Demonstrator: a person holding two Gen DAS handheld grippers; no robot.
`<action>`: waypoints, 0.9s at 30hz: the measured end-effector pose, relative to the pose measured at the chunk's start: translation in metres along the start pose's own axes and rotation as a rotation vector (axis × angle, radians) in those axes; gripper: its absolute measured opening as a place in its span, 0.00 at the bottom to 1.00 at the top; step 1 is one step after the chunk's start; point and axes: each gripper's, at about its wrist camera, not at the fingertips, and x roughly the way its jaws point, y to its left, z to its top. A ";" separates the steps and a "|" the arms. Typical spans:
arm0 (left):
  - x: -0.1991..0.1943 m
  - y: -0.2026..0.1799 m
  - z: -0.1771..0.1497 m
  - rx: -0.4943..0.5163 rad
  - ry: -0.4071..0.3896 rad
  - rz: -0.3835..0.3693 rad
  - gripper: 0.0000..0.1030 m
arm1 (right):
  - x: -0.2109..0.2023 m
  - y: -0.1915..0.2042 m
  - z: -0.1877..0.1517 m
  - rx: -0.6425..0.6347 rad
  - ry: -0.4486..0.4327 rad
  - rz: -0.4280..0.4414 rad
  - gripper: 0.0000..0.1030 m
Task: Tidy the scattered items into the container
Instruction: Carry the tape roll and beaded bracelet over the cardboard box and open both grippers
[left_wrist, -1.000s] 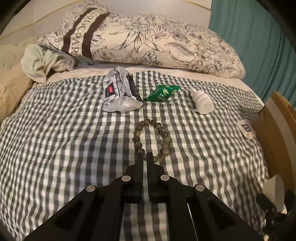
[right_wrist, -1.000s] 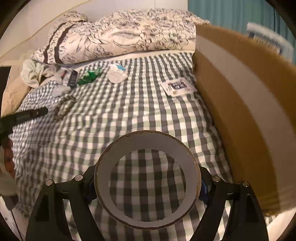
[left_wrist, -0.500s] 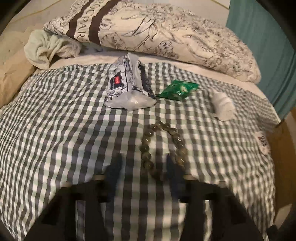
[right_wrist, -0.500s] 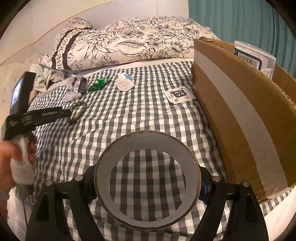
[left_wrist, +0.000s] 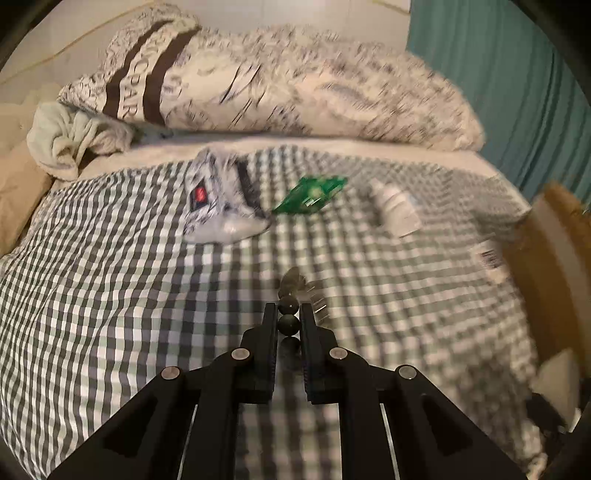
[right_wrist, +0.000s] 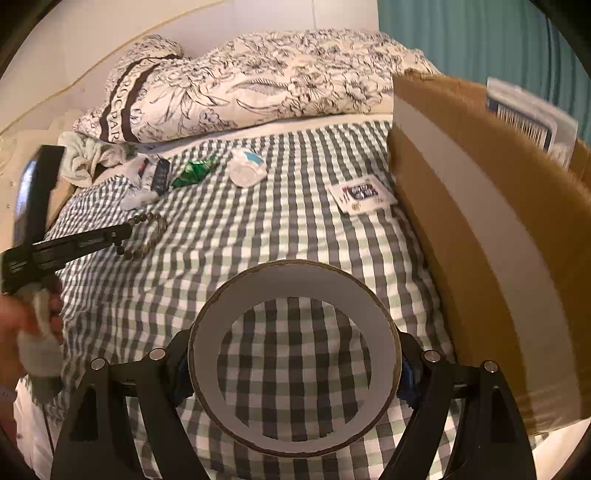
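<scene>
place: home bedroom | evidence: checked bedsheet (left_wrist: 110, 277), floral pillow (left_wrist: 295, 85)

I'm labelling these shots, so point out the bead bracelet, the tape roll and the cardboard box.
bead bracelet (left_wrist: 288, 325): left wrist view, on a bead between the fingers.
tape roll (right_wrist: 207, 354): right wrist view, on its pale left rim.
cardboard box (right_wrist: 491, 236): right wrist view, on its near outer wall.

Two matte black two-fingered tools (left_wrist: 289, 314) (right_wrist: 293, 369) with round silver screws, blue pads on the right one.
</scene>
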 end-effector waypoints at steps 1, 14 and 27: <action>-0.009 -0.003 0.001 0.004 -0.007 -0.016 0.10 | -0.004 0.001 0.002 -0.003 -0.008 0.001 0.79; -0.118 -0.078 0.018 0.130 -0.124 -0.085 0.10 | -0.100 0.003 0.032 -0.022 -0.183 -0.008 0.79; -0.194 -0.211 0.054 0.273 -0.249 -0.295 0.10 | -0.194 -0.076 0.070 0.033 -0.332 -0.155 0.79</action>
